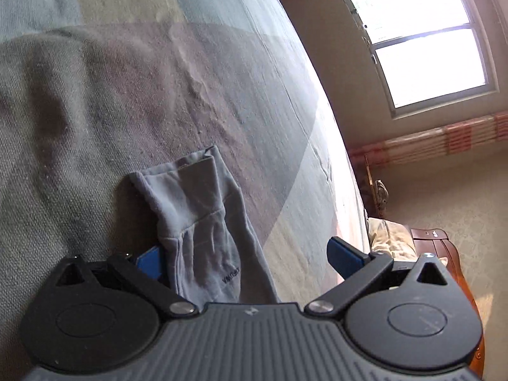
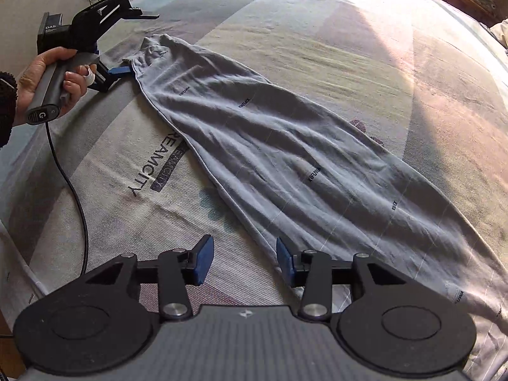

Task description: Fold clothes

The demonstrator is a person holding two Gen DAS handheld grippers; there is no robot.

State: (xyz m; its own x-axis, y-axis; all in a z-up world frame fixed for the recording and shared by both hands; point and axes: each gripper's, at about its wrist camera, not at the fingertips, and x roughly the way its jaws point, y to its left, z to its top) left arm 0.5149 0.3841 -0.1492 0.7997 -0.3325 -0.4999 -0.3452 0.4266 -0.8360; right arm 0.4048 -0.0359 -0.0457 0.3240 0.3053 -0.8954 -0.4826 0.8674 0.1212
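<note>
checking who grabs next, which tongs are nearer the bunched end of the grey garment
Left. The left tongs are at the bunched end of the grey garment, open around it. The right tongs hang open over the opposite end's edge.

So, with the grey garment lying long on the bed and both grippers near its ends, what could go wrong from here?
1. The left gripper stands wide open around the bunched end of the grey garment; closing there may catch several layers, so the fold could come out uneven.
2. The right gripper is open with only the cloth's edge beside one finger; it may pinch the bed cover too.
3. The cable trails over the bed and could drag.
</note>
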